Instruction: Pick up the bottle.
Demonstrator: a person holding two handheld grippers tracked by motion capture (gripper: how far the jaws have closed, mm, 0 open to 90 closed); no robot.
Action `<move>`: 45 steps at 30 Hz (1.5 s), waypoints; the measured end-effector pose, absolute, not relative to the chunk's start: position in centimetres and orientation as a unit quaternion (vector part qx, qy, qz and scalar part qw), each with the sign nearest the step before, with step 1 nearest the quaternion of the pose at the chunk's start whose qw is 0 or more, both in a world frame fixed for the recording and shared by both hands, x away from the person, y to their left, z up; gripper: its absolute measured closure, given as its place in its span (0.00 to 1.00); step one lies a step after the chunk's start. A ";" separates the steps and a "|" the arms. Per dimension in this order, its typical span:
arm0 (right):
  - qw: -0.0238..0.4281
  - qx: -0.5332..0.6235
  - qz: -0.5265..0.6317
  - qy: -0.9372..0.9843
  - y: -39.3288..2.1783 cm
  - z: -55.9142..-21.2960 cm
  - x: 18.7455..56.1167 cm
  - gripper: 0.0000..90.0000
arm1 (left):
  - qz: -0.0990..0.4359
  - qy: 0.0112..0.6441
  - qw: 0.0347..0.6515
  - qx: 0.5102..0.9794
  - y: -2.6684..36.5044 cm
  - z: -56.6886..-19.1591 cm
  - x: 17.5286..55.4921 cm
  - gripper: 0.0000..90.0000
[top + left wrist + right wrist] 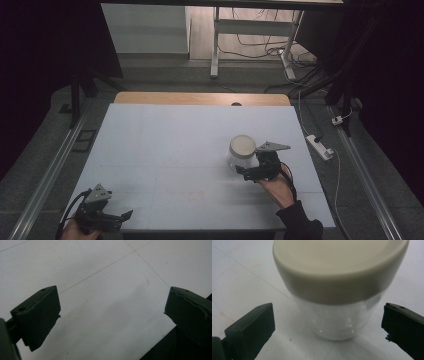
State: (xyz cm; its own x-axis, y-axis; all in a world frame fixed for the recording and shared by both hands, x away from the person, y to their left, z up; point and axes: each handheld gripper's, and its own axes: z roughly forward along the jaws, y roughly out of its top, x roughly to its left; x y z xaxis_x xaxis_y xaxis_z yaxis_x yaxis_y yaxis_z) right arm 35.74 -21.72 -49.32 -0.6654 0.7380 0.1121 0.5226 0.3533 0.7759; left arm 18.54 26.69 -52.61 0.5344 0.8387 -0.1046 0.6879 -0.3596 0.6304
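On the right half of the white table top [165, 150], a clear plastic jar with a cream screw lid [241, 151] stands upright. My right gripper [248, 173] sits just beside it on the near side, jaws spread wide, one to each side of the jar and neither touching it. The lid is on. My left gripper [122, 216] rests at the near left edge, well apart from the jar, jaws wide and holding nothing.
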 end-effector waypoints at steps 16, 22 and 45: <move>0.167 0.369 0.422 0.811 -20.0 -49.7 37.5 0.00 | 0.118 0.468 0.317 0.816 26.7 -52.6 18.6 0.01; 0.175 0.366 0.419 0.812 -19.6 -50.0 38.1 0.02 | 0.118 0.468 0.317 0.816 26.7 -52.6 18.6 0.01; 0.175 0.362 0.410 0.819 -19.6 -49.6 37.9 0.06 | 0.117 0.465 0.316 0.818 26.6 -52.6 18.6 0.02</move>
State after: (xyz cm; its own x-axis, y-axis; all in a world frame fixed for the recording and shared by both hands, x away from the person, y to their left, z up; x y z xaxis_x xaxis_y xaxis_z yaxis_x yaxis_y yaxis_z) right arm 37.86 -19.60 -49.59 -0.6764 0.7364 0.0111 0.4499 0.4012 0.7979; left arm 18.58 26.60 -52.64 0.5393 0.8360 -0.1018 0.6876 -0.3673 0.6264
